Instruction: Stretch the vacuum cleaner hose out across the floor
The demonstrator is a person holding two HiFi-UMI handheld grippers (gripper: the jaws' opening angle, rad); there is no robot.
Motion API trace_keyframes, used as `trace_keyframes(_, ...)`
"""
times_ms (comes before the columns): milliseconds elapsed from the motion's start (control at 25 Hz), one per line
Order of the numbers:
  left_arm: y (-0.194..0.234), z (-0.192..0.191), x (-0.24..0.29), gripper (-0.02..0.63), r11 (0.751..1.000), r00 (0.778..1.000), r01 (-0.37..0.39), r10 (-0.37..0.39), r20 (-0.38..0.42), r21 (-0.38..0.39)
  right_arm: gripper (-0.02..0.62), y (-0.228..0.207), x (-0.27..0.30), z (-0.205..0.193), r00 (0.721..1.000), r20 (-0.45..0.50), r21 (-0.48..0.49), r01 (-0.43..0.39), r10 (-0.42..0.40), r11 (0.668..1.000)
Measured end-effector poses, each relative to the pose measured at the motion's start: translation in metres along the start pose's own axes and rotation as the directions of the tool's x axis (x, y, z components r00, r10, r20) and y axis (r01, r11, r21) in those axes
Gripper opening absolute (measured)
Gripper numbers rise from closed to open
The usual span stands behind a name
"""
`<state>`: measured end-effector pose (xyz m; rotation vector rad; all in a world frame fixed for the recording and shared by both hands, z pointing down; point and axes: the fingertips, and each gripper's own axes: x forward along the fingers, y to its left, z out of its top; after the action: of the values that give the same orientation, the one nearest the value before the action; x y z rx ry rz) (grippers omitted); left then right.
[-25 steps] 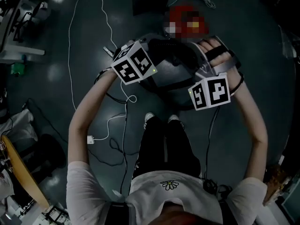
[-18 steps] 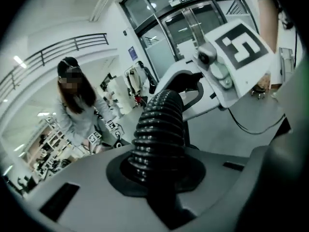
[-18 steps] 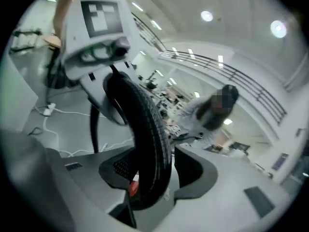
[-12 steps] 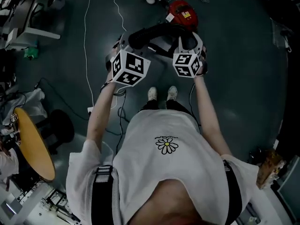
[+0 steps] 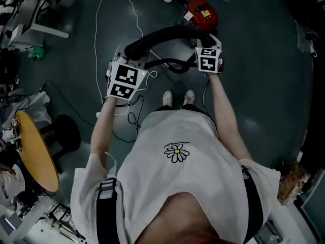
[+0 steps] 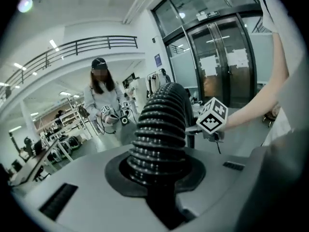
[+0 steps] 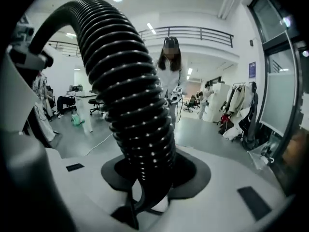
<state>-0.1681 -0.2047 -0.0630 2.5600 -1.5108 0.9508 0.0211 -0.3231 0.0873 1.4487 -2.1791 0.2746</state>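
Observation:
A black ribbed vacuum hose [image 5: 165, 34] arches between my two grippers above the floor, in front of the person's feet. The red vacuum cleaner [image 5: 202, 12] sits on the floor just beyond it. My left gripper [image 5: 128, 54] is shut on the hose's left part; in the left gripper view the hose [image 6: 161, 129] rises straight out of that gripper [image 6: 161, 175]. My right gripper [image 5: 207, 40] grips the right part. Its jaws have just been closing, with the hose [image 7: 130, 95] pinched between them at this gripper [image 7: 145, 180]. The right gripper's marker cube [image 6: 212, 117] shows beyond the hose.
White cables [image 5: 96, 34] run along the dark floor at left. A round wooden table [image 5: 30, 151] and a black stool [image 5: 63, 136] stand at the left edge, desks at top left. A person [image 6: 101, 100] stands farther off in the hall. Glass doors [image 6: 227, 62] are at right.
The person has straightened up from a crouch. Both grippers have risen with the hose and moved apart, so it now arches between them. The right gripper has rolled.

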Motion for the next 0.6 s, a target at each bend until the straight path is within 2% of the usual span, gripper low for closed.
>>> trace_keyframes(120, -0.013, 0.0, -0.008, 0.078, 0.998, 0.994, 0.065, -0.062, 0.092, -0.022, 0.168, -0.018, -0.029, 0.066, 0.993, 0.119, -0.043, 0.028, -0.022, 0.999)
trace_keyframes(240, -0.013, 0.023, -0.021, 0.08, 0.998, 0.969, 0.045, -0.031, 0.245, -0.051, 0.167, -0.026, -0.071, 0.144, 0.972, 0.233, -0.132, 0.062, -0.029, 0.989)
trace_keyframes(320, -0.006, 0.044, -0.033, 0.078, 0.995, 0.951, 0.036, -0.005, 0.308, -0.096, 0.167, -0.031, -0.099, 0.186, 0.961, 0.271, -0.205, 0.105, -0.046, 0.973)
trace_keyframes(440, 0.009, 0.08, -0.055, 0.08, 0.99, 0.922, 0.031, 0.024, 0.385, -0.136, 0.167, -0.038, -0.13, 0.226, 0.953, 0.288, -0.299, 0.179, -0.09, 0.937)
trace_keyframes(520, 0.016, 0.102, -0.068, 0.078, 0.993, 0.907, 0.01, 0.042, 0.419, -0.12, 0.167, -0.044, -0.147, 0.242, 0.946, 0.297, -0.333, 0.229, -0.129, 0.915)
trace_keyframes(600, 0.018, 0.117, -0.075, 0.08, 0.995, 0.907, -0.014, 0.053, 0.417, -0.095, 0.167, -0.051, -0.159, 0.25, 0.938, 0.302, -0.359, 0.279, -0.172, 0.891)
